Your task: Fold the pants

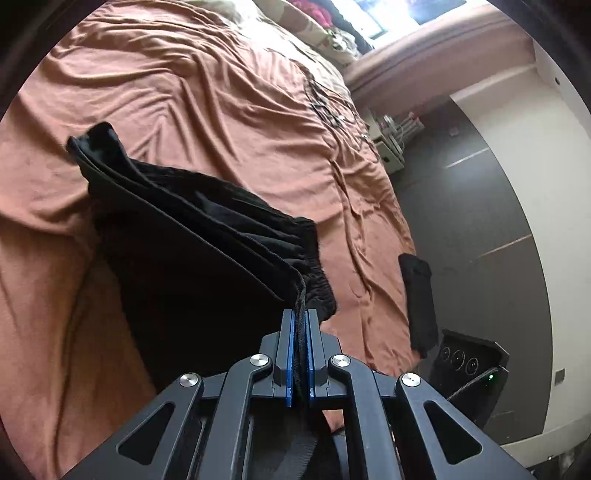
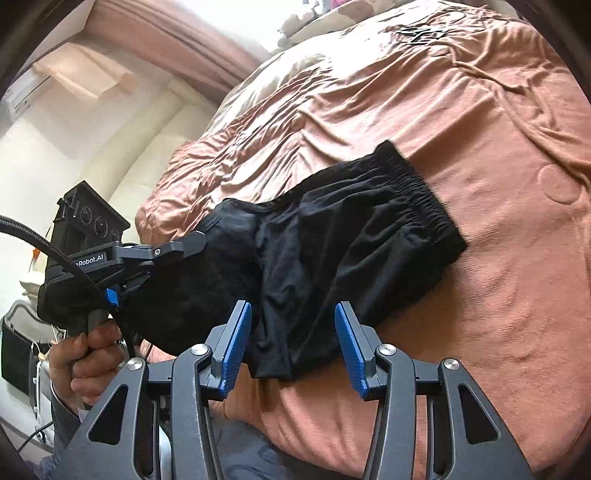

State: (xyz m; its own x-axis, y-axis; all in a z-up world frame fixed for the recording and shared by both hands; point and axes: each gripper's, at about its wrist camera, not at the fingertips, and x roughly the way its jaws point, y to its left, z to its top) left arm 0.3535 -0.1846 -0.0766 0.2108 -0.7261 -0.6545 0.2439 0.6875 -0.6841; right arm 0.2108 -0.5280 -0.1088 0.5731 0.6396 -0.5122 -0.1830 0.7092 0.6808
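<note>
The black pants (image 1: 192, 236) lie partly folded on the salmon bedspread (image 1: 207, 92), with one end lifted. My left gripper (image 1: 300, 321) is shut on a bunched edge of the pants and holds that end off the bed. In the right wrist view the pants (image 2: 351, 229) lie with the elastic waistband (image 2: 417, 188) toward the right, and the left gripper (image 2: 177, 251) clamps their left end. My right gripper (image 2: 293, 332) is open and empty, hovering just above the near edge of the pants.
The bedspread (image 2: 480, 122) is wrinkled. A dark garment (image 1: 419, 295) hangs over the bed's right edge. The right gripper's body (image 1: 469, 373) shows beside it. Grey floor (image 1: 461, 206) and a white wall lie right of the bed. Pillows (image 1: 306, 26) sit at the far end.
</note>
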